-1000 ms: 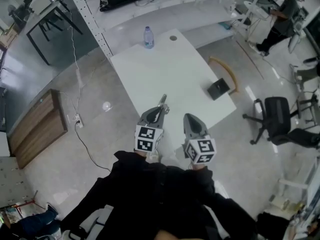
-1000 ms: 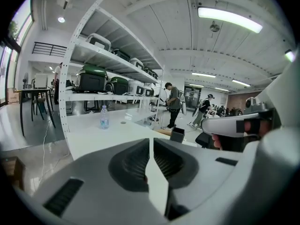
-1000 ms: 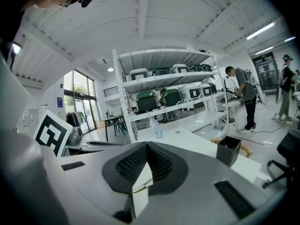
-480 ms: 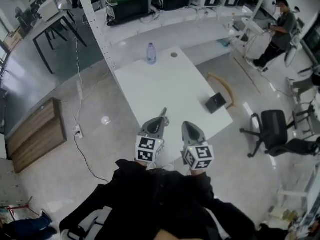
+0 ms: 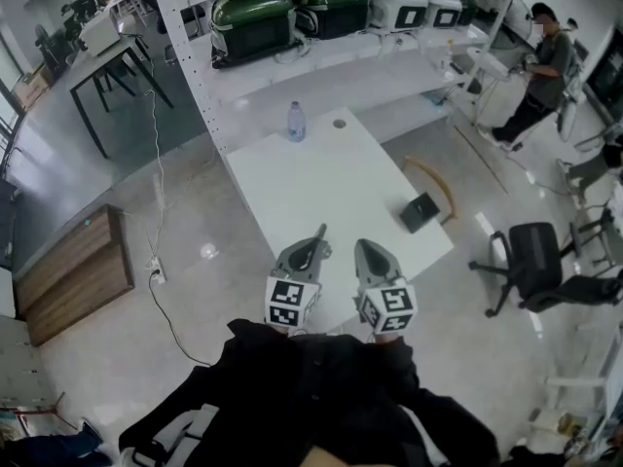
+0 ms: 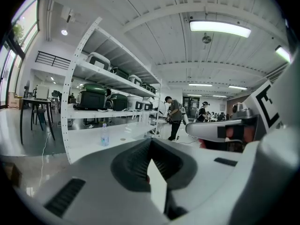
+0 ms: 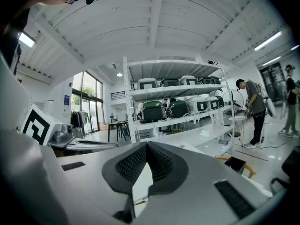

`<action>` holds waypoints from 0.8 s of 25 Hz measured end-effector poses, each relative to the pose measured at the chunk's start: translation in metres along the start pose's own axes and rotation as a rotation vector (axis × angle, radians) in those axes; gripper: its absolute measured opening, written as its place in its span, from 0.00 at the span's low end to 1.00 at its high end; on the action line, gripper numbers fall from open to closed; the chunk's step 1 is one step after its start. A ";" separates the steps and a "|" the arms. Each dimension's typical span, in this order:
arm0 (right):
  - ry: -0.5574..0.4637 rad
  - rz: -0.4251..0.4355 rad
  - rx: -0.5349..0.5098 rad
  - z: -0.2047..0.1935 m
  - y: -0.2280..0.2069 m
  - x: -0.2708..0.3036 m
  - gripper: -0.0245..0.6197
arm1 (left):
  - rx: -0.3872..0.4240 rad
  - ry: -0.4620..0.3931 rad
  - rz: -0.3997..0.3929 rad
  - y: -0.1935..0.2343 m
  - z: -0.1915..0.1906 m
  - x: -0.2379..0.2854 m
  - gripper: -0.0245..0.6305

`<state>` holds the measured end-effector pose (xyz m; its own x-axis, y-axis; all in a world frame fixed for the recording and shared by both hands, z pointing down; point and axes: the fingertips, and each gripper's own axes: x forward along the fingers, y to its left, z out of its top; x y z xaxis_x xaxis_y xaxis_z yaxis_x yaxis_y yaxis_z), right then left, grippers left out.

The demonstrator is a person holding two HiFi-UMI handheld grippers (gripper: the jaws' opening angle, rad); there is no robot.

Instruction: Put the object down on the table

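Both grippers hover side by side over the near edge of the white table (image 5: pixel 331 178), close to the person's body. My left gripper (image 5: pixel 319 232) is shut with nothing between its jaws, and its own view shows the same of the left gripper (image 6: pixel 150 142). My right gripper (image 5: pixel 362 245) is also shut and empty, as the right gripper (image 7: pixel 146 146) shows in its own view. A clear water bottle (image 5: pixel 296 122) stands at the table's far end. A small black flat object (image 5: pixel 420 212) lies near the table's right edge.
A curved wooden chair back (image 5: pixel 435 175) sits against the table's right side. Behind the table stands a white shelf rack (image 5: pixel 321 13) with green and white cases. A black office chair (image 5: pixel 533 251) is at the right, a person (image 5: pixel 537 66) at back right, a wooden cabinet (image 5: pixel 73 275) at left.
The head view has tipped upward, so the shelf rack with its cases has come into view. Both grippers stay in about the same place at the table's near edge.
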<state>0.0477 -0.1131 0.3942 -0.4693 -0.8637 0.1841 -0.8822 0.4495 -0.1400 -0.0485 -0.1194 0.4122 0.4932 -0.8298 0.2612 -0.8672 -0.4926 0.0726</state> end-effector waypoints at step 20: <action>-0.032 0.012 -0.015 0.014 -0.007 0.015 0.04 | 0.019 -0.040 0.020 0.012 0.009 0.009 0.04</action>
